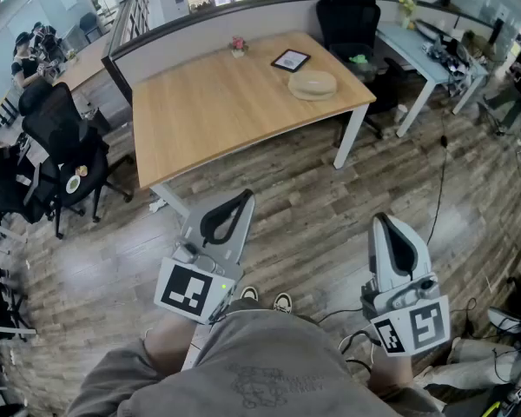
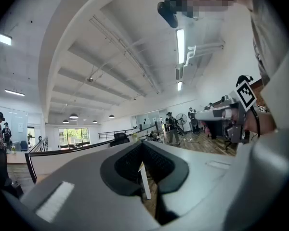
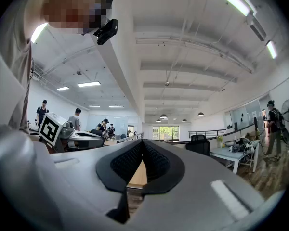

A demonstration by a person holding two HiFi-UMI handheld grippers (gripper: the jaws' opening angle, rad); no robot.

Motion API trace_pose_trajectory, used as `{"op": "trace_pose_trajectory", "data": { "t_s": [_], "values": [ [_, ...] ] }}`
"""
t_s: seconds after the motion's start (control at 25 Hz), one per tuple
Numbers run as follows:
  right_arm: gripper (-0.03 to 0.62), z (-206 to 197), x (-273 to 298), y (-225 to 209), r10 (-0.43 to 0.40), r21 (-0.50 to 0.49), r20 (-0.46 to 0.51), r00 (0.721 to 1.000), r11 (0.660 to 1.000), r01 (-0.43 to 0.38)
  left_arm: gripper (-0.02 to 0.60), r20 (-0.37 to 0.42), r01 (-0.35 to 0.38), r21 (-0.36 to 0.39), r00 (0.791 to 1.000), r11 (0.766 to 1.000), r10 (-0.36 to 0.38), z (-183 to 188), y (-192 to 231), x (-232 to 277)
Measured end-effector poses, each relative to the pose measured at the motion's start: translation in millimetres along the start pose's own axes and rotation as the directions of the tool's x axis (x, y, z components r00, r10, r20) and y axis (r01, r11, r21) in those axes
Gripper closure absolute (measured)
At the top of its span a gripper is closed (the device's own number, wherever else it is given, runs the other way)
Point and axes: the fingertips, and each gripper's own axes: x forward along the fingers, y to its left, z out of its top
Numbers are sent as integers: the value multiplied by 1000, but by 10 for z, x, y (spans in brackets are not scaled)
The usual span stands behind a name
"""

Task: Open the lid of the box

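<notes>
- A person stands on a wood-plank floor, seen from above, some way back from a pale wooden table (image 1: 208, 111).
- The box (image 1: 313, 84), round and beige, sits by the table's right edge, towards its near right corner. Its lid (image 1: 312, 78) looks to be in place.
- A dark square frame (image 1: 290, 59) lies just beyond the box, and a small potted plant (image 1: 238, 45) stands at the far edge.
- The left gripper (image 1: 230, 214) and right gripper (image 1: 391, 237) are held level at waist height, well apart from the table. Both have their jaws pressed together with nothing between them.
- The task has probably not begun. To do it well, the person should walk up to that corner and spread one gripper's jaws. Steadying the base with one gripper while the other lifts the lid by its rim would likely stop the box sliding.
</notes>
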Motion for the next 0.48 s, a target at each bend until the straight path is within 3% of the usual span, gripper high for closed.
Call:
{"op": "trace_pose_trajectory", "data": {
  "t_s": [0.48],
  "values": [
    [583,-46,23,-131,-33,35,14,999,999,33,581,-10,19,-10,1000,1000,-19,-40,2,65]
  ]
}}
